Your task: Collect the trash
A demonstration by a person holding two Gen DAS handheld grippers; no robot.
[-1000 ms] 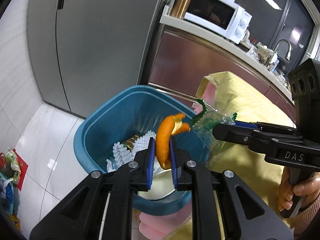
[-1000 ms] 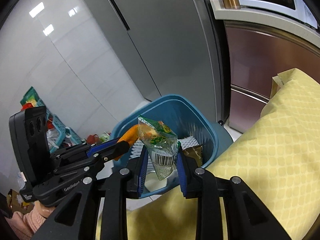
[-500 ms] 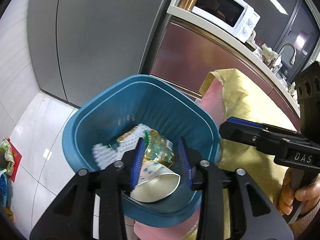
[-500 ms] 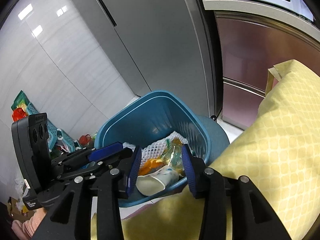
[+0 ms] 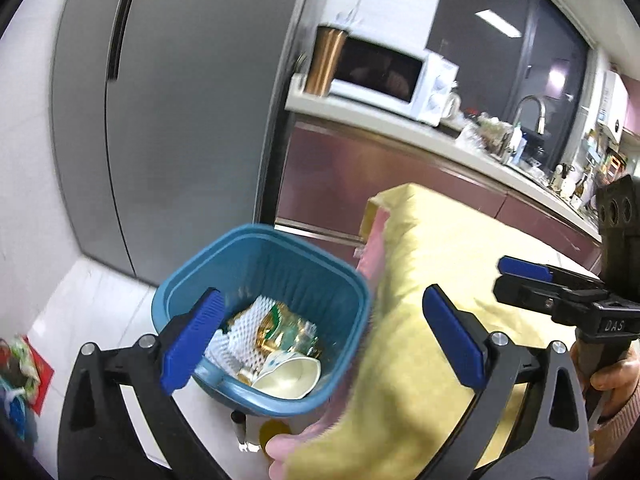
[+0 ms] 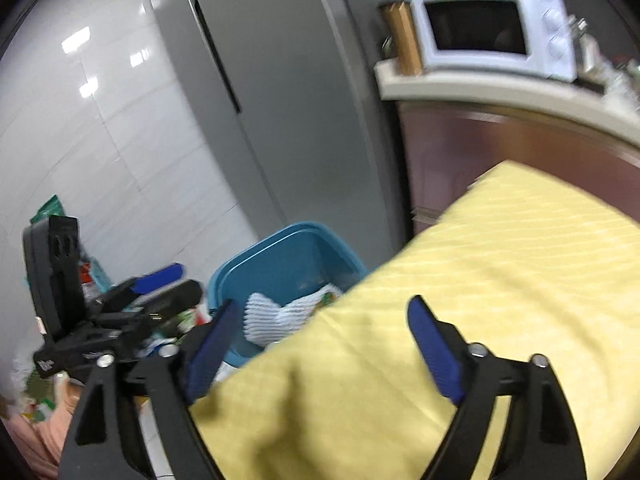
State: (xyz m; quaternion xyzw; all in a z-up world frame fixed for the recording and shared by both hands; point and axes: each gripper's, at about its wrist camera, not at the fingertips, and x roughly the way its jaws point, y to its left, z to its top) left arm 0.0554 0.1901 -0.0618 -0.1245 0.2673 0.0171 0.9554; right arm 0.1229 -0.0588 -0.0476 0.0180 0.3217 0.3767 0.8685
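Both grippers have just been opening. The left gripper point(image 5: 324, 334) and the right gripper point(image 6: 320, 346) now stand spread wide with nothing between their fingers. The trash point(image 5: 280, 340), wrappers, foam netting and a paper cup, lies inside the blue bin point(image 5: 340, 276) beside the yellow-covered desk point(image 5: 460, 248).

A tall grey refrigerator point(image 5: 168, 120) with a dark vertical handle fills the left of the left wrist view and stands against white wall tiles point(image 6: 100, 152). Beside it runs a pale kitchen surface point(image 5: 400, 128) over glossy maroon cabinet fronts point(image 5: 352, 184). On that surface sit a white microwave point(image 5: 388, 76) and, just beside it, a copper-coloured cylinder point(image 5: 326, 60). Further along are a curved metal faucet point(image 5: 534, 110) and blurred bottles and clutter. A yellow patterned cloth point(image 6: 480, 300) covers the near foreground, with a pink layer point(image 5: 372, 256) showing at its edge. The floor is white tile point(image 5: 80, 308).
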